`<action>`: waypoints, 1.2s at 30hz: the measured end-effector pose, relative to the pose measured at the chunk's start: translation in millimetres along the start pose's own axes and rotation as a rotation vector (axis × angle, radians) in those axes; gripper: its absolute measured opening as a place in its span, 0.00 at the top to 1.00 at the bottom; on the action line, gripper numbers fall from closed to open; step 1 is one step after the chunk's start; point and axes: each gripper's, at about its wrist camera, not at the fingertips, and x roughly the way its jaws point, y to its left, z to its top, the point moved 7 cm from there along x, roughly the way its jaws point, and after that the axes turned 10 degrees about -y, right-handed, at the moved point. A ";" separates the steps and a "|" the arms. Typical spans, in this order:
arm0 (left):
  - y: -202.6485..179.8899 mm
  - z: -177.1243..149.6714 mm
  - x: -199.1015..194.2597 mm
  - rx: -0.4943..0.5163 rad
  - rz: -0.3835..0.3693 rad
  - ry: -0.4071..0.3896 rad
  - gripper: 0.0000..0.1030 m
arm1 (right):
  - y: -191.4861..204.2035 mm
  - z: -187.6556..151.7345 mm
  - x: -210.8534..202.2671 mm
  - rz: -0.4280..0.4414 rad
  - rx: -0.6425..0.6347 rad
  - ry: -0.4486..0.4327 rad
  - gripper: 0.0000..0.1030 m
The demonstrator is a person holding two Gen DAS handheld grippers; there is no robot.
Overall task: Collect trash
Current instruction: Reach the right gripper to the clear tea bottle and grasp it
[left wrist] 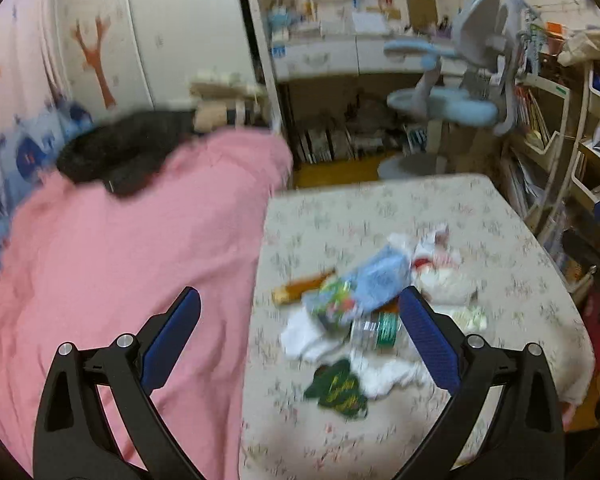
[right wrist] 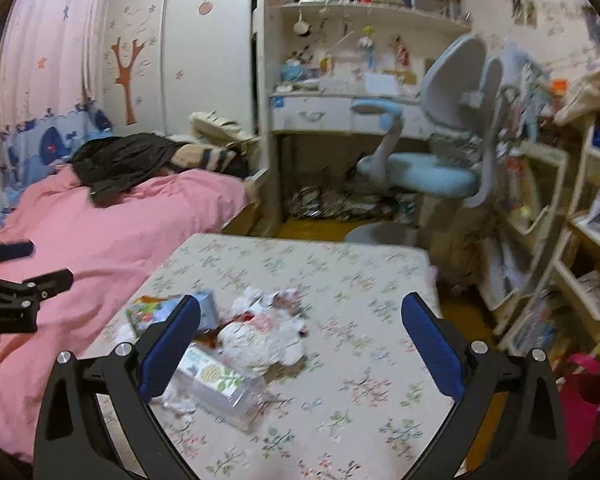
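The bed with its pink cover runs along the left edge of the table, whose flowered cloth carries the trash heaped in one loose pile toward that left edge, probably dumped together for gathering. In it lie a crumpled white bag, a blue packet, a clear bottle and a green wrapper. The left gripper and right gripper hover above, jaws spread wide and holding nothing, likely readying a first pick.
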 end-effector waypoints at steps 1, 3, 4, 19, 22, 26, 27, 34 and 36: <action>6.8 -5.1 4.2 -0.019 0.001 0.029 0.07 | -0.4 -2.3 1.4 0.011 0.011 0.012 0.06; 14.1 -14.5 10.4 -0.024 0.001 0.071 0.07 | -1.4 -7.3 4.3 0.027 0.020 0.037 0.06; 14.0 -18.2 12.5 -0.010 -0.003 0.082 0.07 | -0.8 -8.9 4.7 0.033 0.015 0.044 0.06; -29.8 -101.1 73.7 -0.074 -0.082 0.418 0.29 | 30.2 -35.7 31.1 0.188 -0.054 0.200 0.06; -32.4 -109.8 80.1 -0.070 -0.077 0.445 0.29 | 45.3 -47.2 45.4 0.222 -0.167 0.246 0.06; -27.7 -116.0 83.7 -0.074 -0.074 0.468 0.32 | 59.7 -67.6 59.9 0.321 -0.223 0.311 0.06; -25.2 -117.2 84.8 -0.074 -0.074 0.473 0.37 | 63.2 -69.4 63.4 0.341 -0.221 0.316 0.06; -3.3 -118.1 81.1 -0.050 -0.079 0.479 0.41 | 92.7 -95.5 92.3 0.436 -0.293 0.402 0.06; 2.8 -117.6 81.5 -0.042 -0.065 0.481 0.41 | 95.7 -103.6 92.5 0.480 -0.282 0.459 0.11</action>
